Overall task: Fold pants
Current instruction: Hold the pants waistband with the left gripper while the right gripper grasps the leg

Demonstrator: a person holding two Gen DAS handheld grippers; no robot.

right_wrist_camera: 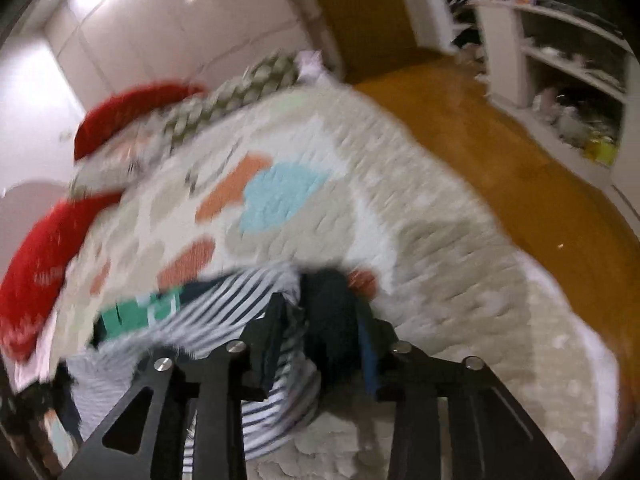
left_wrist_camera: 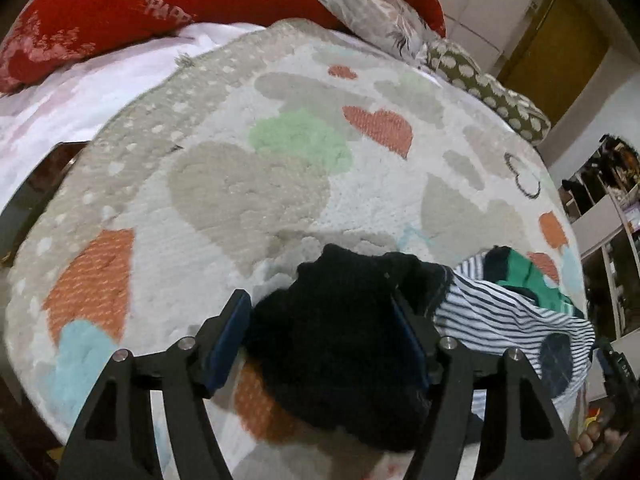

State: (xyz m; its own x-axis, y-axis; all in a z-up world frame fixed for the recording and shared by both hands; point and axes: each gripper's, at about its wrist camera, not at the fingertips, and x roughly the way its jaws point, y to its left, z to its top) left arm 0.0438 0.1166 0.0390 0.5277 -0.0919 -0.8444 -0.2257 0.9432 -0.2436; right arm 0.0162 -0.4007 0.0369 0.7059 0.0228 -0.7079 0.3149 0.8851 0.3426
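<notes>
**Dark pants bunched between the left fingers**

The left gripper [left_wrist_camera: 320,344] stands released, its 2 pads apart with the dark pants [left_wrist_camera: 340,340] heaped between them, long axis unclear. The right gripper [right_wrist_camera: 320,344] straddles dark and striped cloth [right_wrist_camera: 240,304]; blur hides whether it is grasping. The left looks nearer the pants. All lies on a heart-patterned blanket [left_wrist_camera: 248,184], red pillows [left_wrist_camera: 120,12] beyond the fingertips, shelves [right_wrist_camera: 560,60] to the right.

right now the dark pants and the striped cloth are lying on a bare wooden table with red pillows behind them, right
Not quite. The dark pants and the striped cloth lie on a heart-patterned blanket spread over a bed, not on a bare wooden table. The left wrist view shows it. The red pillows are behind them, as you said.
</notes>
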